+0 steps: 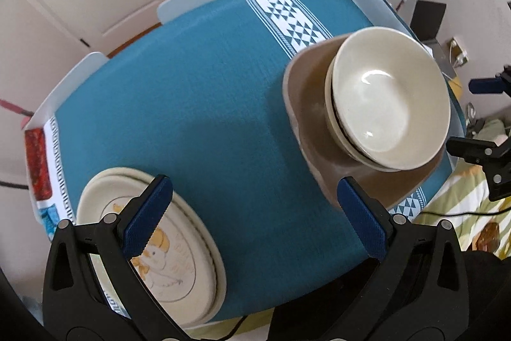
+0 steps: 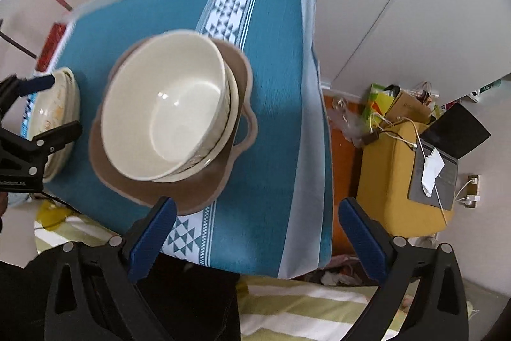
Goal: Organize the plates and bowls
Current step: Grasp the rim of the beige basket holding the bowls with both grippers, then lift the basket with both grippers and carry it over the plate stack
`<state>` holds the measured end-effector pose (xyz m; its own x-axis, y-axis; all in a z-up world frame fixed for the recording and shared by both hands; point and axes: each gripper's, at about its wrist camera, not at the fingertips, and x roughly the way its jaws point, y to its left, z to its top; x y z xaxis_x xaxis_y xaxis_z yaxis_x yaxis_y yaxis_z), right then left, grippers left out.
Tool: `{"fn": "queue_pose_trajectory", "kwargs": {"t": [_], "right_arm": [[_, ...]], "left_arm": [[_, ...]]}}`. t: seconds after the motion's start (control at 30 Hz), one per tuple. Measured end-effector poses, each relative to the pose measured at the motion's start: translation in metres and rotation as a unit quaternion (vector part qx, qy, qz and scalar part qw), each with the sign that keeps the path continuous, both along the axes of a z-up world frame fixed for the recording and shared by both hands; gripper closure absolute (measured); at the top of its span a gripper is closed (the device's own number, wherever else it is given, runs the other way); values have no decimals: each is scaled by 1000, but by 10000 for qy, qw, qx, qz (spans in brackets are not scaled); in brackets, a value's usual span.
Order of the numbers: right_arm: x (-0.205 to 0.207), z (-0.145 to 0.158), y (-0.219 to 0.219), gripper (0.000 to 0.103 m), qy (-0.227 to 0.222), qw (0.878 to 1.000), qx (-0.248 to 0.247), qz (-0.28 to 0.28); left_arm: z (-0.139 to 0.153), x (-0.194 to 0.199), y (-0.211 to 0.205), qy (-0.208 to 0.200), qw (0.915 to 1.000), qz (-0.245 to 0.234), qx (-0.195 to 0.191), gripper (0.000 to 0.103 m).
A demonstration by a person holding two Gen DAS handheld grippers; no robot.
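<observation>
A stack of cream bowls (image 1: 388,99) sits on a brown plate (image 1: 314,104) at the right of the teal tablecloth (image 1: 191,91). A stack of cream plates with a cartoon print (image 1: 172,254) lies at the near left. My left gripper (image 1: 255,219) is open and empty above the near edge, its left finger over the cream plates. In the right wrist view the bowls (image 2: 166,104) sit on the brown plate (image 2: 179,190). My right gripper (image 2: 255,238) is open and empty above the table's near right corner. The cream plates (image 2: 60,104) lie at the left.
A red and white object (image 1: 38,168) lies at the table's left edge. White doors stand behind the table. Right of the table stand a yellow box (image 2: 392,181) with a laptop (image 2: 444,155), cables and bags. Striped green bedding (image 2: 303,309) lies below.
</observation>
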<state>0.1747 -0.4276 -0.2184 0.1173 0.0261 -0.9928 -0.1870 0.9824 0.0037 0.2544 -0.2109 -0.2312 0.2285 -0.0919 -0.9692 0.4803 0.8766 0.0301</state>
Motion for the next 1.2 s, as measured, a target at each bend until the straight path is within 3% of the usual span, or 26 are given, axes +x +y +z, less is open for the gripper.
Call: {"fn": "queue_pose_trajectory", "kwargs": {"t": [0.27, 0.37, 0.43, 0.5, 0.57, 0.73, 0.9, 0.97, 1.07, 1.13, 1.2], "right_arm": [[14, -19, 4, 7, 373, 9988, -243, 194], [17, -27, 6, 20, 372, 9988, -181, 256], [18, -30, 8, 35, 290, 9991, -83, 304], [17, -34, 8, 40, 179, 9992, -6, 368], [14, -37, 7, 46, 10, 9990, 235, 382], [15, -42, 10, 69, -337, 9966, 545, 519], [16, -53, 13, 78, -617, 9930, 811, 602], [18, -54, 10, 79, -733, 9918, 859, 598], [21, -54, 6, 81, -812, 9905, 978, 532], [18, -54, 10, 89, -806, 9896, 1041, 576], [17, -53, 15, 90, -850, 9899, 913, 666]], "left_arm": [[-22, 9, -16, 250, 9994, -209, 86, 0], [-31, 10, -20, 307, 9991, -264, 103, 1], [-37, 10, -23, 310, 9991, -280, 58, 2], [-42, 9, -25, 294, 9991, -307, -21, 8], [-46, 8, -28, 280, 9991, -324, -55, 22], [-56, 7, -34, 274, 9986, -386, -215, 46], [-58, 3, -36, 167, 9973, -436, -565, 72], [-58, 2, -37, 190, 9963, -425, -723, 87], [-56, 2, -41, 89, 9960, -391, -798, 92], [-55, 1, -43, 6, 9965, -384, -748, 92], [-52, -1, -46, -108, 9968, -427, -670, 93]]}}
